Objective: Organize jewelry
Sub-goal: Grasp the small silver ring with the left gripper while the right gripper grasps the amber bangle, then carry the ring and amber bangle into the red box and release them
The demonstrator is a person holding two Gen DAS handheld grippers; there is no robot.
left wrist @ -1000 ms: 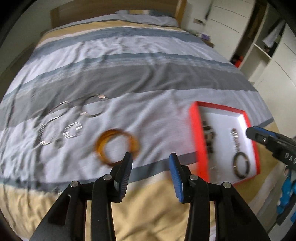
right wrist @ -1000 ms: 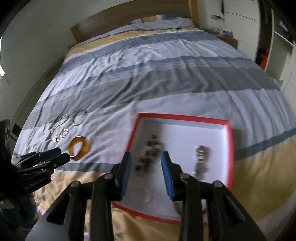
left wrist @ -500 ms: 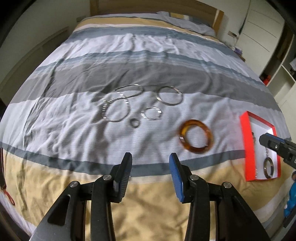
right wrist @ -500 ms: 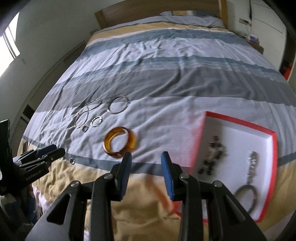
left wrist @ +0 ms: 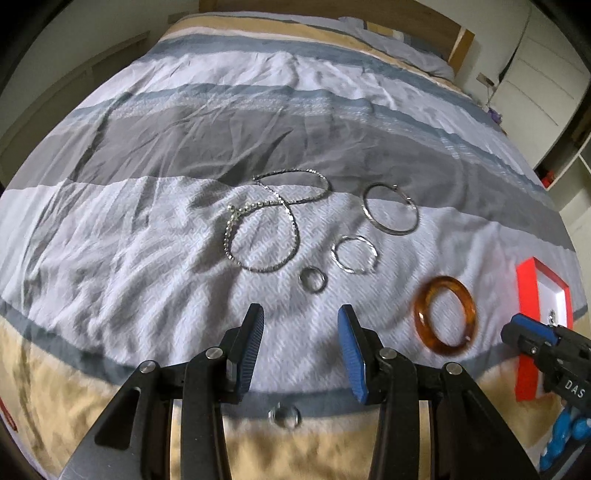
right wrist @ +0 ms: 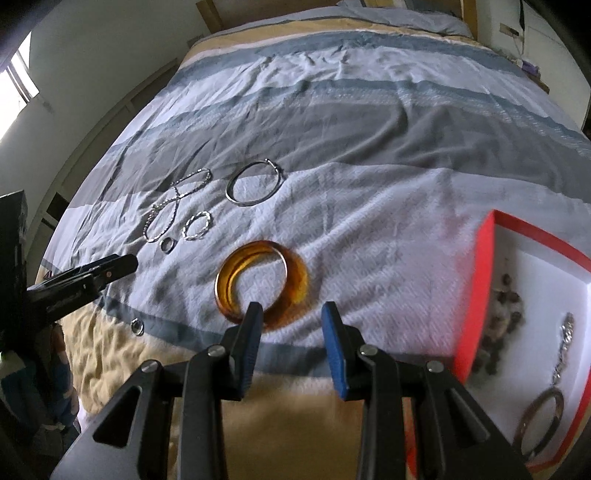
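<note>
Jewelry lies on a striped bedspread: a beaded silver chain (left wrist: pixel 266 225), a large silver bangle (left wrist: pixel 390 208), a smaller twisted silver ring (left wrist: pixel 354 254), a small ring (left wrist: pixel 313 279) and an amber bangle (left wrist: pixel 445 315). A red tray with white inside (right wrist: pixel 476 291) holds a dark bead bracelet (right wrist: pixel 502 306), a silver chain (right wrist: pixel 563 347) and a dark bangle (right wrist: pixel 541 419). My left gripper (left wrist: pixel 299 321) is open and empty just short of the small ring. My right gripper (right wrist: pixel 291 317) is open and empty right at the near edge of the amber bangle (right wrist: pixel 262 280).
A small metal ring (left wrist: pixel 283 415) lies on the yellow stripe between the left fingers' bases; it also shows in the right wrist view (right wrist: pixel 137 326). The wooden headboard (left wrist: pixel 332 14) is far back. White cupboards (left wrist: pixel 546 92) stand at the right.
Both grippers have swung left, away from the tray and towards the loose jewelry. The right gripper now faces the amber bangle, and the left faces the silver pieces. Both stayed open.
</note>
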